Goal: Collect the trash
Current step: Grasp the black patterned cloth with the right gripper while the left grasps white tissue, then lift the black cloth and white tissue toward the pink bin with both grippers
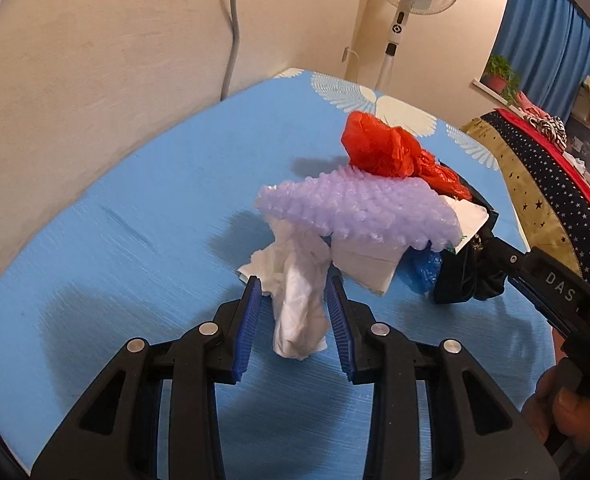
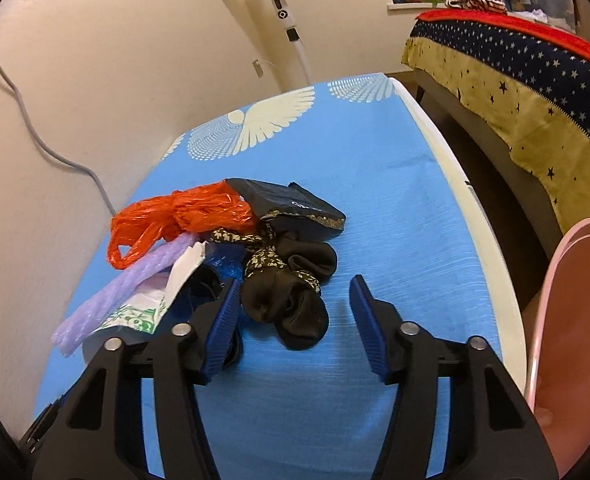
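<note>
A: Looking at the blue table (image 2: 375, 208), all the trash is on it in one heap, and the pink bin (image 2: 575, 320) at the table's right edge shows nothing inside, though I see only part of it.

B: So collecting has hardly begun?

A: I judge so. From large to small: purple bubble wrap (image 1: 359, 208), red bag (image 1: 383, 148), black cloth (image 2: 291, 296). The left gripper (image 1: 295, 320) stands apart around white paper (image 1: 299, 312), perhaps not pressing; the right gripper (image 2: 295, 312) is apart, black cloth between.
</note>
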### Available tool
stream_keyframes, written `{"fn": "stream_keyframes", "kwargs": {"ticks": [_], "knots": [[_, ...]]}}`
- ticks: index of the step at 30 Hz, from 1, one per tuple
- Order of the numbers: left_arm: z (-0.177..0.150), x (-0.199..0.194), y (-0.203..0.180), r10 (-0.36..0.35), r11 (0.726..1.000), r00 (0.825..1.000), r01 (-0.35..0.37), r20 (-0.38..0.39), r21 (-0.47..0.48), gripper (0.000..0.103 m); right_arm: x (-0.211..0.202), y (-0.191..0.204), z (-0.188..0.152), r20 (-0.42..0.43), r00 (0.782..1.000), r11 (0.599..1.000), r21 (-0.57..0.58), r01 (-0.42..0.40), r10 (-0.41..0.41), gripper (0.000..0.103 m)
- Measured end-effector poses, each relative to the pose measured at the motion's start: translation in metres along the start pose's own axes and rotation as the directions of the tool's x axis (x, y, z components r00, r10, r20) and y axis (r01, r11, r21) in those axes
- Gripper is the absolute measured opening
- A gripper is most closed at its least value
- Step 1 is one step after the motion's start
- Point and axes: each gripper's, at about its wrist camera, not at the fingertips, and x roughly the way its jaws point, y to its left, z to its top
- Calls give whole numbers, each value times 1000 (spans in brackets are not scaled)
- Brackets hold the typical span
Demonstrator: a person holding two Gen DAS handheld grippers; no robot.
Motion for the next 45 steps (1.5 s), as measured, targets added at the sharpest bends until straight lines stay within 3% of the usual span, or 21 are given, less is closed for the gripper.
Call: {"fn": "stream_keyframes", "kwargs": {"ticks": [3, 4, 8, 16, 27, 34, 45], "knots": [[-1, 3, -1, -19, 1000, 1000, 19, -20, -7, 26, 1, 2, 0, -6, 1000, 1000, -10, -9, 9, 26], [-1, 5, 0, -27, 1000, 999, 26, -27, -13, 21, 1, 3, 0, -9, 1000, 1000, -17, -9, 9, 22], [1, 4, 2, -46, 999, 998, 45, -33, -31, 15, -7, 5, 0, -11, 1000, 1000, -28, -11, 11, 10], [3, -15, 11, -45, 997, 999, 45, -1, -59, 13, -49, 9, -1, 25, 1000, 998, -60, 1, 0, 8], [-1, -69, 14, -50, 998, 992, 53, 119, -18, 13, -128, 14, -15, 106, 994, 993, -110, 45, -33, 8], [-5, -98, 8, -91, 996, 981, 85, 169, 42, 13, -161, 13, -22, 145, 987, 988, -128, 82, -63, 8], [-13, -112, -13, -208, 974, 966, 188, 156, 129, 13, -204, -7, -22, 211, 969, 984, -96, 149, -126, 8]]}}
